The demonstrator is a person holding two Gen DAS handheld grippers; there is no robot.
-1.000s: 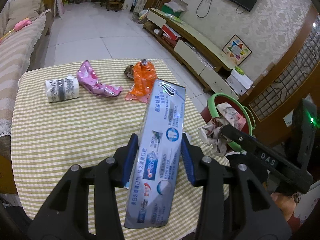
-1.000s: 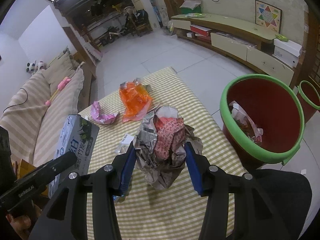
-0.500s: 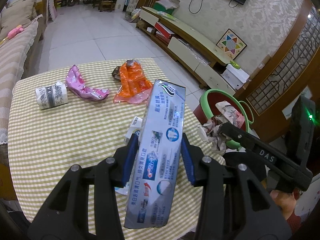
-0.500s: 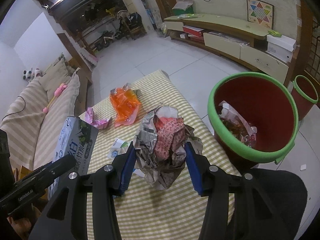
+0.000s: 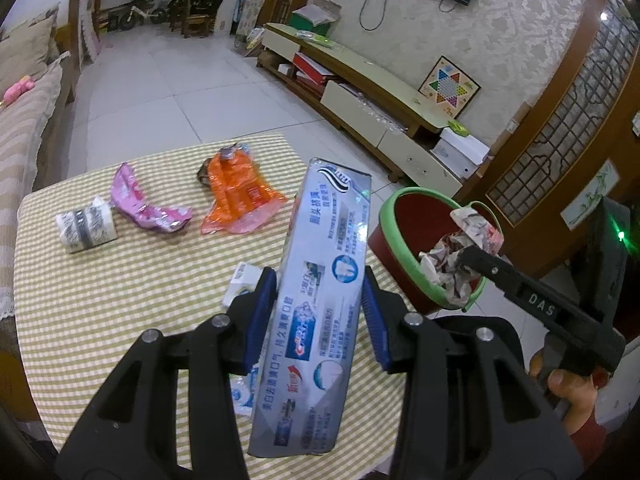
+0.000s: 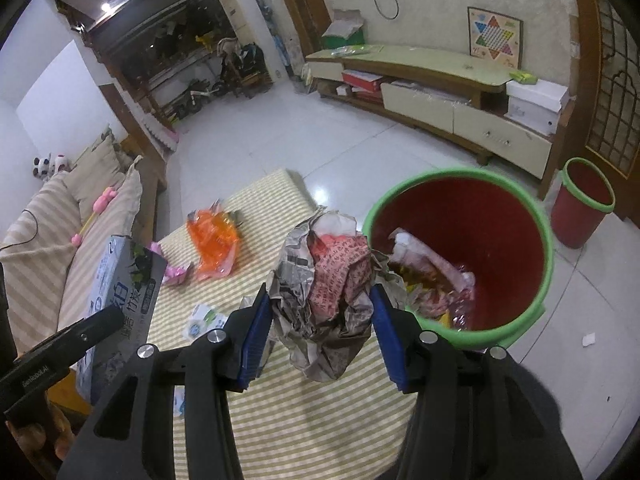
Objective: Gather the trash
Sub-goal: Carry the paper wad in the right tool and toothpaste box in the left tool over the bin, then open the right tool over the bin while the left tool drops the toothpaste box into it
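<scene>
**A:** Right wrist view first: your right tool [image 6: 318, 320] is clenched on the crumpled newspaper wad [image 6: 326, 300], both blue pads pressing into its sides. The wad hangs over the table [image 6: 312, 432] edge, just short of the green rim of the red bin [image 6: 544, 264].

**B:** And your left tool [image 5: 320, 312] grips the toothpaste box [image 5: 320, 300] across its narrow width, about midway up. The box stands over the table, not yet near the bin.

**A:** What could go wrong from here?

**B:** My guess is the wad. It is loose paper, so if you let go while it is short of the rim, it may catch the lip and drop to the floor. Carry it over the opening before you release.

**A:** And the box?

**B:** It is long and held only at the middle, so a quick swing could tip it in the pads. Your two tools also sit near each other; the right one lies between the box and the bin, so the box probably has to wait its turn.

**A:** What else is around?

**B:** On the table lie an orange wrapper [image 5: 236, 196], a pink wrapper [image 5: 144, 208], a rolled paper bundle [image 5: 86, 226] and a small white packet [image 5: 240, 284] just beside the left tool. The bin already holds some trash. A second red bin [image 6: 582, 204] stands well apart, by the cabinet.
</scene>
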